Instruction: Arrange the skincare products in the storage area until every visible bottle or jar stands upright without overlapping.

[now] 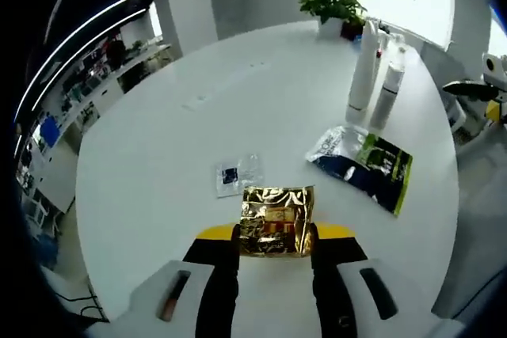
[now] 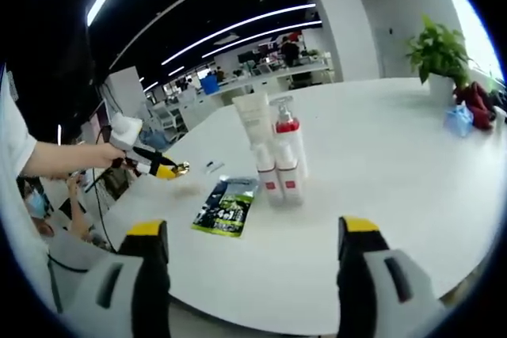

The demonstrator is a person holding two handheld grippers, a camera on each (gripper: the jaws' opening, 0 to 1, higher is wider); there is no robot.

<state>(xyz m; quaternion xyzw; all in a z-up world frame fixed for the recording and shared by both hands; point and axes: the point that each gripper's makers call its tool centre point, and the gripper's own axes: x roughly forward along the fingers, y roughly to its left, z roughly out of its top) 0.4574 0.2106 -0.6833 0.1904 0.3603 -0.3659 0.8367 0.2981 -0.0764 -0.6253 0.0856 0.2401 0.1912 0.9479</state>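
Observation:
My left gripper [image 1: 276,235] is shut on a crumpled gold foil sachet [image 1: 277,219], held just above the near part of the white round table [image 1: 158,195]. Across the table stand upright white bottles [image 1: 363,69], close together. In the right gripper view that group shows as a white tube [image 2: 253,120], a pump bottle with a red collar [image 2: 287,136] and small red-labelled bottles [image 2: 276,176]. My right gripper [image 2: 252,229] stands wide open, with nothing between its fingers, short of the bottles. The left gripper [image 2: 154,165], in a person's hand, appears at the left with the gold sachet [image 2: 180,169].
A dark green and black pouch [image 1: 363,162] lies flat near the bottles, also seen as the pouch [image 2: 226,207]. A small clear sachet [image 1: 236,173] lies mid-table. A potted plant [image 1: 333,1] stands at the far edge, with blue and red items [image 2: 467,112] beside it.

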